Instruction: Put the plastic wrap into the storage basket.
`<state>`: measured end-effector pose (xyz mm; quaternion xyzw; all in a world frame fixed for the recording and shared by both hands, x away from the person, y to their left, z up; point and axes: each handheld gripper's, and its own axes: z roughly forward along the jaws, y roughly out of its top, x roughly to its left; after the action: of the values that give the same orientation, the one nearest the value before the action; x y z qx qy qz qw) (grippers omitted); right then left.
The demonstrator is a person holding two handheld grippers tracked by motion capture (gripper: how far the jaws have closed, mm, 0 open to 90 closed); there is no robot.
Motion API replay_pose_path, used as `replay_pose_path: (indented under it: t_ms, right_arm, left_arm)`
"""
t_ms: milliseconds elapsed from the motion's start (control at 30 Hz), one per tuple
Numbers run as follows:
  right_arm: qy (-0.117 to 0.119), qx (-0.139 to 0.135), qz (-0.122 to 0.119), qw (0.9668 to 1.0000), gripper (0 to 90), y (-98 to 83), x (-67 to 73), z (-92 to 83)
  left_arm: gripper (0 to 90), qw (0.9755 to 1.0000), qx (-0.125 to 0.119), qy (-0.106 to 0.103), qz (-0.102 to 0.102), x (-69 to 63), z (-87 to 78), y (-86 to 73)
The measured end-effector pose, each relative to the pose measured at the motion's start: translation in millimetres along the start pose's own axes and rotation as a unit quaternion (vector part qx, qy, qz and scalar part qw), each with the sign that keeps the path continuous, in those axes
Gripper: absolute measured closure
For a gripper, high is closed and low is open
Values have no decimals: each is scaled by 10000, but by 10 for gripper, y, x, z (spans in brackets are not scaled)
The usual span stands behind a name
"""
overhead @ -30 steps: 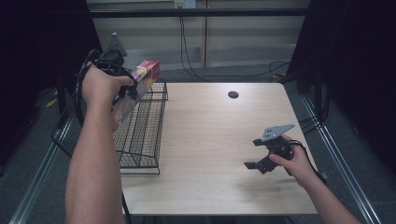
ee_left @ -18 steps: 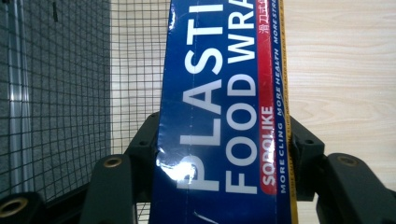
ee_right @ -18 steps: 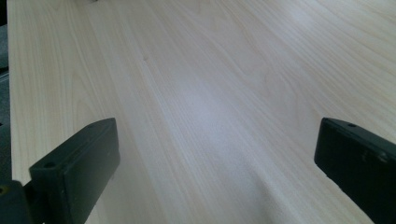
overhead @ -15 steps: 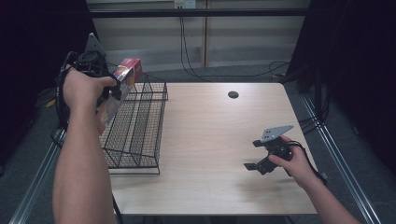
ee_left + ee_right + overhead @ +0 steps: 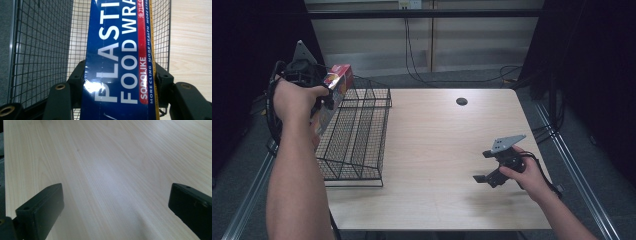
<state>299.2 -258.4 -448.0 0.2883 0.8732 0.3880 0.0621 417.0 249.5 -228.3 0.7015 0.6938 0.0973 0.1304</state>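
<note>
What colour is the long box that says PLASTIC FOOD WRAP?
The plastic wrap box is dark blue with white letters and a red stripe, seen best in the left gripper view.

A light wooden table [image 5: 447, 150] stands on a grey floor [image 5: 472, 77]. It has a small dark round hole [image 5: 461, 101] near its far edge. Behind it is a pale wall [image 5: 377, 37] with black cables [image 5: 412, 55] hanging down. Both sides are dark.

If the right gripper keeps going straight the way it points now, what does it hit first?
Probably the table. The right gripper sits low, jaws open and empty, angled slightly down at bare wood. The rack lies farther off to that side, though depth is hard to judge.
</note>
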Motion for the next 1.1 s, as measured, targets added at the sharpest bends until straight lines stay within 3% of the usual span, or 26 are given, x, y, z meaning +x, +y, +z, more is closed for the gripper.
replay_pose_path:
  t_ms: [133, 233, 367, 567, 867, 1100]
  right_arm:
    - [5, -1, -16, 10000, 0, -1, 5, 20]
    - [-2, -1, -32, 10000, 0, -3, 6, 21]
    - [17, 10, -39, 10000, 0, -12, 3, 15]
    - [17, 40, -35, 10000, 0, -14, 6, 36]
    - [26, 42, -57, 10000, 0, -17, 16, 38]
    - [52, 52, -57, 10000, 0, -19, 15, 40]
  left_arm:
    - [432, 10000, 48, 77, -1, 42, 55, -20]
    - [432, 9998, 56, 56, -182, 58, 102, -40]
    - [432, 9998, 5, 29, -186, 143, 95, -59]
    - [432, 9991, 10, 135, -394, 212, 152, -104]
    - [429, 9989, 200, 144, -394, 251, 287, -139]
    - [427, 9988, 193, 138, -419, 269, 341, -147]
